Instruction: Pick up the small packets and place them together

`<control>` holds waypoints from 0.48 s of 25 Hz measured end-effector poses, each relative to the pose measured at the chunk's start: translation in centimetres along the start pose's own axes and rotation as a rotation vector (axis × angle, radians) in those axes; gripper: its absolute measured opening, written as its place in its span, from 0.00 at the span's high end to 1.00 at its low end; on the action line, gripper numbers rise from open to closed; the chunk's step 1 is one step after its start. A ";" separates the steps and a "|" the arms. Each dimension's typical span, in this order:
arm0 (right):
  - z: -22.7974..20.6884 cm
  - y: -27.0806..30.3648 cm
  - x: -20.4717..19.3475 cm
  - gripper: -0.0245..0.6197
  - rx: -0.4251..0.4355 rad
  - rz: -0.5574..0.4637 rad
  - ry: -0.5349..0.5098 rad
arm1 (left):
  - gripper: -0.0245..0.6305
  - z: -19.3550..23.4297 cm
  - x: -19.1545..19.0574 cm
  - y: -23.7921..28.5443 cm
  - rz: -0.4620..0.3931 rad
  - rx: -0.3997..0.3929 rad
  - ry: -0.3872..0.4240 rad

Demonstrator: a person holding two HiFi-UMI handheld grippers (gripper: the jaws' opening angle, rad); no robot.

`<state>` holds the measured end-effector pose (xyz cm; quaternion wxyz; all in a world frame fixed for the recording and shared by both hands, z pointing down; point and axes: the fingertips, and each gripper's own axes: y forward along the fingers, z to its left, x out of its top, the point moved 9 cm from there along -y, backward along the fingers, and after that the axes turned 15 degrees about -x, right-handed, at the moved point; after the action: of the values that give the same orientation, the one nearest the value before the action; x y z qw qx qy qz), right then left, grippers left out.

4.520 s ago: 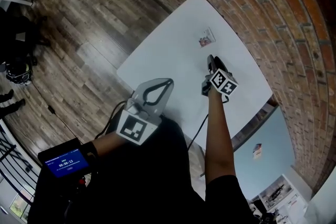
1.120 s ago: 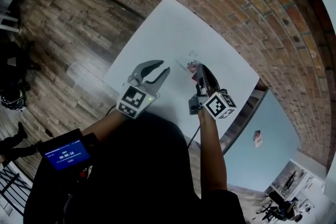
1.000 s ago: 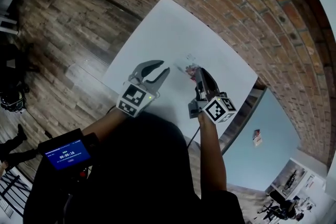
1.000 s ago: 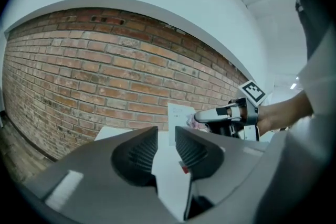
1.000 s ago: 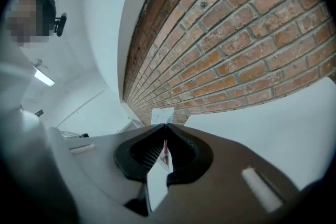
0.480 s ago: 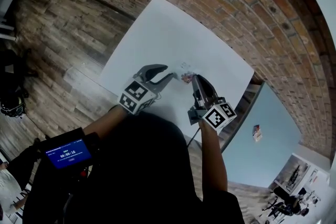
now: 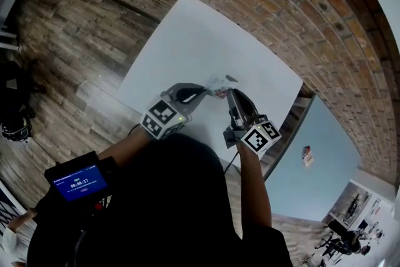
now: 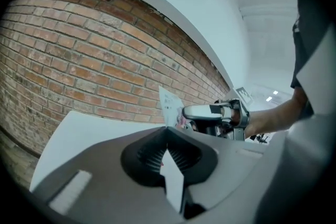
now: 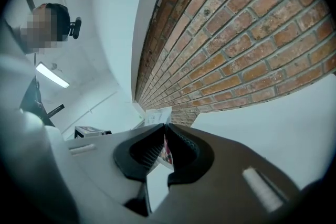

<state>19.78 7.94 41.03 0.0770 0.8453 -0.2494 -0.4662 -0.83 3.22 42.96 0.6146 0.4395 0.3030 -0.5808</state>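
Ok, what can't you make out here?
One packet or two: left gripper, jaws just closed, and right gripper both pinch it; too small in head view.
Its print: blurred, jaws cover it in both gripper views.
Near edge of table: person's body hides it, head view.

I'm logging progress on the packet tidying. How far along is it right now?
Done: a packet is held clear of the white table. In hand: the right gripper is shut on it, and the left gripper has just closed its fingers on its other edge. Left: setting it down beside any others; none shows on the table.
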 end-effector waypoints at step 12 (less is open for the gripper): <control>-1.5 0.9 -1.7 0.68 0.160 -0.038 -0.002 | 0.96 -1.9 2.9 -0.8 -0.095 -0.110 0.051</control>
<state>19.93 7.90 43.47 0.0000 0.8530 -0.2699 -0.4468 -0.90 3.63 39.46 0.6018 0.4048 0.3705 -0.5803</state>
